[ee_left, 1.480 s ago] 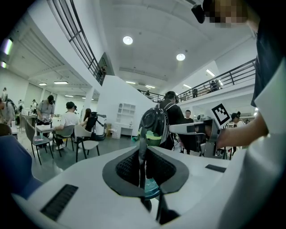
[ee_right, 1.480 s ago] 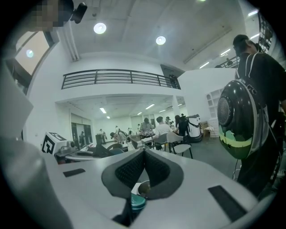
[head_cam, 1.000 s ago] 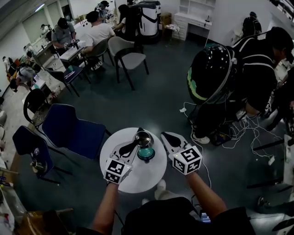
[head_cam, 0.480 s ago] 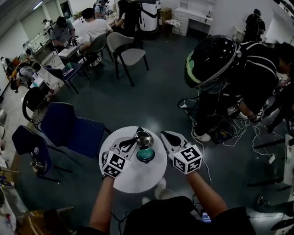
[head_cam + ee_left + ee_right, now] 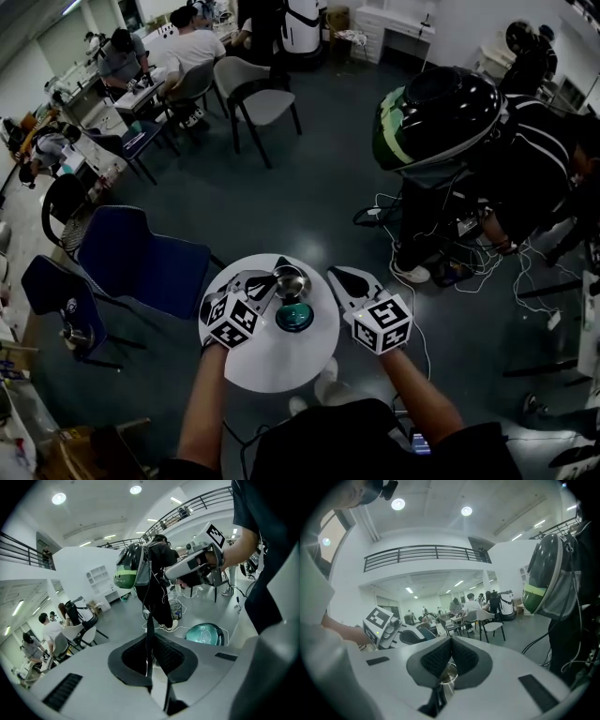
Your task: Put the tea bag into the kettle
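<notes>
A small steel kettle (image 5: 291,281) stands open on the round white table (image 5: 272,361), and its green lid (image 5: 293,317) lies just in front of it. My left gripper (image 5: 277,267) is shut, its tips at the kettle's left rim. In the left gripper view its jaws (image 5: 149,637) meet in a thin line, and I see no tea bag between them. My right gripper (image 5: 335,274) is shut to the right of the kettle. The kettle (image 5: 446,679) shows through the gap under its jaws (image 5: 450,641). No tea bag is visible in any view.
A blue chair (image 5: 141,267) stands left of the table. A person with a black-and-green helmet (image 5: 441,108) bends over cables (image 5: 450,267) on the floor to the right. Other people sit at desks (image 5: 141,84) at the back left.
My left gripper has swung to the left and turned, its marker cube now further left and higher. The right gripper has barely moved. The helmeted person has shifted.
</notes>
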A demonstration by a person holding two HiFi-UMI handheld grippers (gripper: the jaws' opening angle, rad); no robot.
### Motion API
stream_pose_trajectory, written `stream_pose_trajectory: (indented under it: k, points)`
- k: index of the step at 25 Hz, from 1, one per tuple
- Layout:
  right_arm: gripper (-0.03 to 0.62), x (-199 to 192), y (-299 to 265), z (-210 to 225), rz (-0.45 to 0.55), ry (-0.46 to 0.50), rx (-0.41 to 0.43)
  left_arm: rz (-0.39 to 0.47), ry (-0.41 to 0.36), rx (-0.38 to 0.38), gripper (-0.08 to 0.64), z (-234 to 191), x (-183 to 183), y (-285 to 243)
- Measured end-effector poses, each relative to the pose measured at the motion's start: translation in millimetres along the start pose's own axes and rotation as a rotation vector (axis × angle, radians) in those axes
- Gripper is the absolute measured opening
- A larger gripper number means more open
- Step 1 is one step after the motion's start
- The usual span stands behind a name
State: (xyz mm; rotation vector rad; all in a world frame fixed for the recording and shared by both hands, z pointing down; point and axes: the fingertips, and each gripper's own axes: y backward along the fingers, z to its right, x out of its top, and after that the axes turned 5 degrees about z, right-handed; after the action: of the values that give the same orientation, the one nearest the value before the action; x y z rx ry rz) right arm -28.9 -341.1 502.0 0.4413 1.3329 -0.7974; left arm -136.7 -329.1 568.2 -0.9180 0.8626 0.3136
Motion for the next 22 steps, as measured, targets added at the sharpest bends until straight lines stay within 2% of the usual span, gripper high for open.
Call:
stream_pose_trajectory:
  k: [9,22]
  points:
    - [0.017,-19,1,18,-0.032,-0.019,-0.012,-0.05,0.005,-0.09,0.04,8,-12,-37]
    - [0.017,-53,6,31,-0.085,-0.049,-0.024,-0.1,0.017,-0.137,0.04,13,-32,-68]
